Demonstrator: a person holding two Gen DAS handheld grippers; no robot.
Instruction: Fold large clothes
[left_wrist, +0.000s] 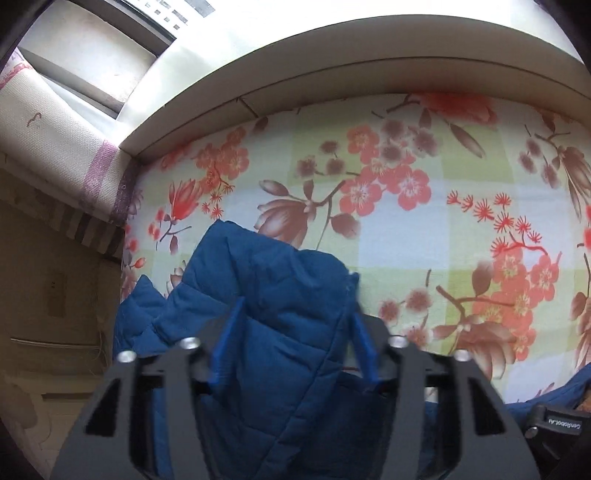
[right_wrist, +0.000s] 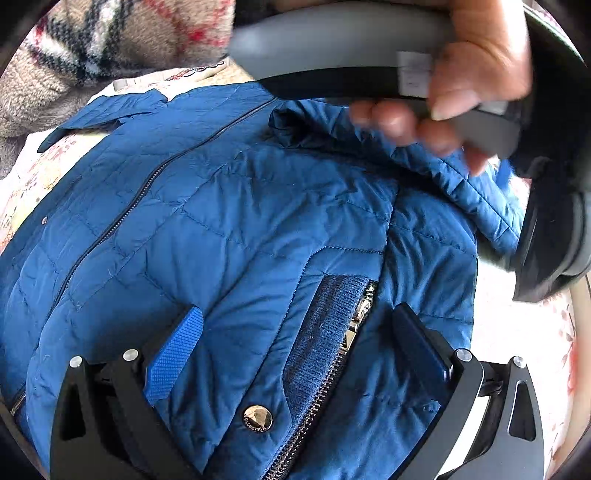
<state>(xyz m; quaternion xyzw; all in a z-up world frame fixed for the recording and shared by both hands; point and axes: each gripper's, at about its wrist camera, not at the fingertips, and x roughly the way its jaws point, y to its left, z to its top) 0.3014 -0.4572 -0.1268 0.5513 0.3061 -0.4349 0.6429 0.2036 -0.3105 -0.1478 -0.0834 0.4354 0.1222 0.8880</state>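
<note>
A blue quilted jacket (right_wrist: 236, 229) is laid on a bed covered by a floral sheet (left_wrist: 424, 229). In the right wrist view the jacket front is seen spread flat, with a dark zipper line (right_wrist: 122, 218) running diagonally across it, a metal snap button (right_wrist: 258, 419) near the lower edge, and a ribbed knit panel (right_wrist: 325, 332) bordered by a metal zipper (right_wrist: 354, 321).

One part of the jacket (left_wrist: 273, 295) is seen raised between the left tongs (left_wrist: 295, 325). The blue pads (left_wrist: 229, 339) are set on either side of the padded fabric, and the jaws appear closed onto it, though contact at the tips is partly hidden by the cloth.

The right tongs (right_wrist: 303, 317) are held over the jacket front with the jaws wide apart; nothing is gripped. One blue pad (right_wrist: 177, 354) is visible on the left finger.

In the right wrist view, a hand (right_wrist: 472, 74) is seen wrapped round the grey handle (right_wrist: 332, 44) of the other gripper, just above a lifted fold of jacket. A plaid fleece item (right_wrist: 92, 48) lies at the far end of the bed. A pale wooden bed frame (left_wrist: 332, 66) borders the sheet in the left wrist view.
</note>
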